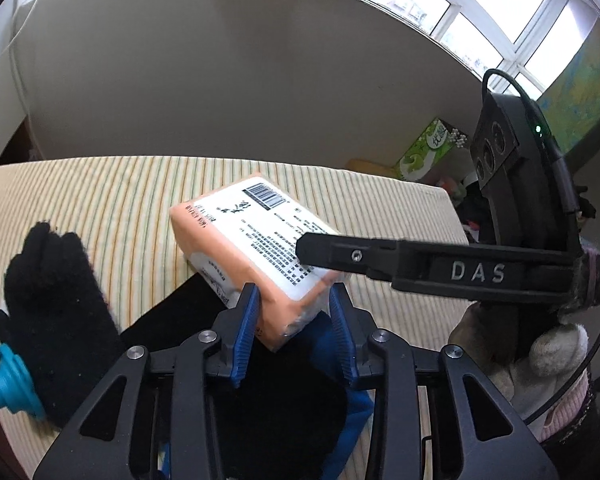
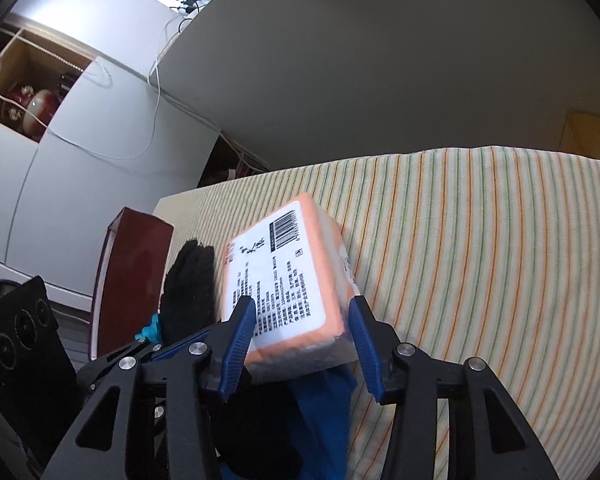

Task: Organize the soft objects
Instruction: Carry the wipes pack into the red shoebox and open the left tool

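An orange tissue pack (image 1: pixel 236 236) (image 2: pixel 288 280) with a white barcode label lies tilted over the striped bed (image 1: pixel 112 200) (image 2: pixel 480 260). My left gripper (image 1: pixel 294 312) has its blue pads pressed on the pack's near corner, where the wrapper crumples. My right gripper (image 2: pixel 302 332) stands over the pack's other end. One of its fingers (image 1: pixel 340 258) lies across the label, the other sits beside the pack's edge, and the jaws are apart. A black glove (image 1: pixel 56 300) (image 2: pixel 188 280) lies to the left. Black cloth (image 1: pixel 272 420) and blue cloth (image 2: pixel 324 400) lie under the pack.
A teal plastic piece (image 1: pixel 12 384) (image 2: pixel 150 330) sits by the glove, next to a dark red book (image 2: pixel 132 272) at the bed's edge. Pale plush and knit items (image 1: pixel 556 352) are heaped at the right. A green tissue box (image 1: pixel 424 152) stands beyond the bed near the wall.
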`<state>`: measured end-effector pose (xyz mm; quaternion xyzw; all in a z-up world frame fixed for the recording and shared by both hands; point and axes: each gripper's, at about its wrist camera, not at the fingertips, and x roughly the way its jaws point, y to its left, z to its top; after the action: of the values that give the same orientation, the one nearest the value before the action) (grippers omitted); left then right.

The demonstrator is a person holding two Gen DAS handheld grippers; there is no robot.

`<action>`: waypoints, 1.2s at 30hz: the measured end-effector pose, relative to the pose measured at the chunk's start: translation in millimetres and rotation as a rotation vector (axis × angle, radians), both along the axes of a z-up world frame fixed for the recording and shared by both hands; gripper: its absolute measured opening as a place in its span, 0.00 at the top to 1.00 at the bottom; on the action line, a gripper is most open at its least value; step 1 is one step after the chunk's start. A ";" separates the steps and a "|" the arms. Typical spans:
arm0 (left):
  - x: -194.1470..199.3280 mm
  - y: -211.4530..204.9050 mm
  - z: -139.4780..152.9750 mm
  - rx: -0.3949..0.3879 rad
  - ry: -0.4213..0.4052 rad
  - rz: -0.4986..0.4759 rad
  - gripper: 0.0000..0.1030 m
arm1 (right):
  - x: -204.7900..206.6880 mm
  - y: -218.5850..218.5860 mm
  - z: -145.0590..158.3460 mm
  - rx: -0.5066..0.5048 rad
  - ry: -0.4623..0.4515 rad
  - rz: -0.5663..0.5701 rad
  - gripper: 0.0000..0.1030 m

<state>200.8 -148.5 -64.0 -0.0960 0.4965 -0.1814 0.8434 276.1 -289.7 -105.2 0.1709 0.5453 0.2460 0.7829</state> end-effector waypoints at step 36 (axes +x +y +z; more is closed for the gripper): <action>-76.4 81.7 71.0 -0.002 -0.194 0.019 0.54 | -76.9 41.5 83.7 -0.069 -0.184 0.053 0.56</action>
<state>124.4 -66.8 7.0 -0.0837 0.4112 -0.1822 0.8892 199.2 -248.1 -21.5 0.1060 0.4836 0.2623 0.8283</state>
